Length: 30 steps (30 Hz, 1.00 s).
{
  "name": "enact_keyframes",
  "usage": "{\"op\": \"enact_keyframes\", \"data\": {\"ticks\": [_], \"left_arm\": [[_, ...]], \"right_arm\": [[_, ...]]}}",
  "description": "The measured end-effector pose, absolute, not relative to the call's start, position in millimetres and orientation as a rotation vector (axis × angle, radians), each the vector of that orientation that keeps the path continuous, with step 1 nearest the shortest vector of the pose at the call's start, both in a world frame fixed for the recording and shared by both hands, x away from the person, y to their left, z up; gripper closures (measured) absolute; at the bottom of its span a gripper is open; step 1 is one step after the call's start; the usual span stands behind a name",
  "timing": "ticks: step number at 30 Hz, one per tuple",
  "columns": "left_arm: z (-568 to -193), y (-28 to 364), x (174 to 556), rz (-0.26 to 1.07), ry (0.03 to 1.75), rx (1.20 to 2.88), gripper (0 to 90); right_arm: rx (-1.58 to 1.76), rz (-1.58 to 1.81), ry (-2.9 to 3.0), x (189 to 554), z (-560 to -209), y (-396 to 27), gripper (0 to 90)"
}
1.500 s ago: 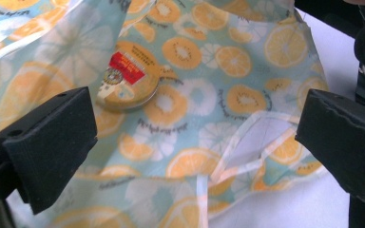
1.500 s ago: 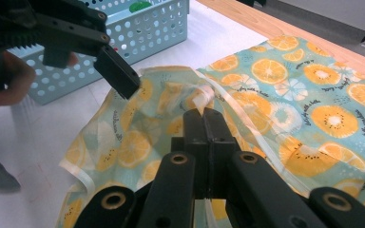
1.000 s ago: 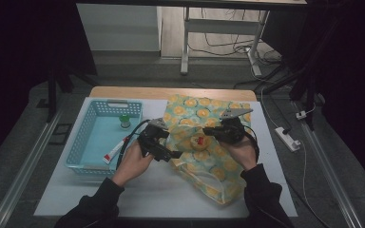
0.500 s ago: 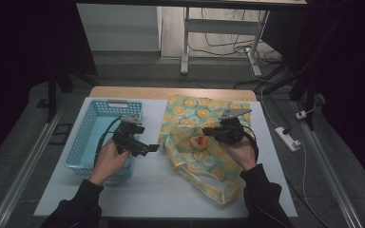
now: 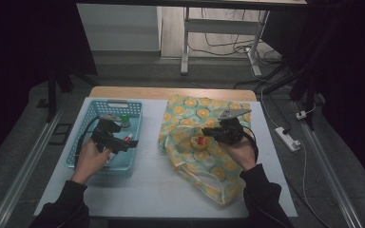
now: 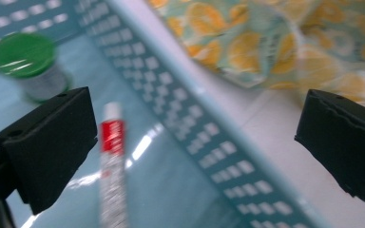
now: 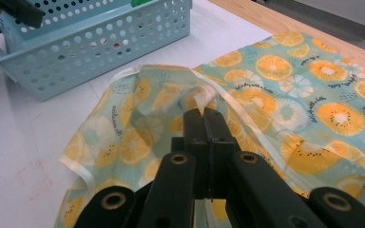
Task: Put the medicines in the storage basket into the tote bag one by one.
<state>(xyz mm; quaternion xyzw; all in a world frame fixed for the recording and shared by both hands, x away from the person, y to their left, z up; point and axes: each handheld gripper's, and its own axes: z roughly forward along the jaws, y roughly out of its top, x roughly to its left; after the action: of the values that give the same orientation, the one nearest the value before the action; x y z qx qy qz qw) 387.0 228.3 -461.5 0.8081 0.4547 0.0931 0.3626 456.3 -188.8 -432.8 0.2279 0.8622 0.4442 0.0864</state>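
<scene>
Right gripper [image 7: 203,114]: jaws pinching the rim of the fruit-print bag [image 5: 204,142], lying right of the blue basket [image 5: 83,142]. Left gripper [image 5: 123,142]: jaws gaping wide, empty, hovering over the basket's right wall above a red-and-white tube [image 6: 111,166]; green-capped jar [image 6: 26,64] sitting inside the basket beyond.

No legible text on anything

The bag [image 7: 285,90] is thin, shiny plastic. The basket [image 7: 100,42] is smooth plastic with holes. The table [image 5: 171,185] is matt white.
</scene>
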Motion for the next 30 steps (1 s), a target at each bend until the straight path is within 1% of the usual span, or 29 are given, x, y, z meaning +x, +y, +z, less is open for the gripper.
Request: {"op": "enact_keyframes", "data": {"ticks": [4, 13, 19, 28, 30], "left_arm": [[-467.1, 241.4, 389.9, 0.246, 1.207, 2.085, 0.0], [-486.5, 251.6, 402.9, 0.221, 1.261, 2.152, 0.0], [-494.7, 247.5, 411.3, 0.19, 1.278, 2.241, 0.0], [-508.9, 240.8, 421.1, 0.105, 1.332, 2.359, 0.0], [-511.5, 238.9, 422.2, 0.113, 1.357, 2.387, 1.9]], "right_arm": [[0.677, 1.318, 2.572, 455.9, -433.5, -187.5, 90.0], [0.675, 1.312, 2.578, 456.1, -434.8, -186.9, 90.0], [0.673, 1.311, 2.581, 455.9, -435.2, -186.6, 90.0], [0.669, 1.31, 2.582, 455.7, -435.4, -186.4, 90.0], [0.668, 1.31, 2.581, 455.6, -435.5, -186.2, 90.0]]}}
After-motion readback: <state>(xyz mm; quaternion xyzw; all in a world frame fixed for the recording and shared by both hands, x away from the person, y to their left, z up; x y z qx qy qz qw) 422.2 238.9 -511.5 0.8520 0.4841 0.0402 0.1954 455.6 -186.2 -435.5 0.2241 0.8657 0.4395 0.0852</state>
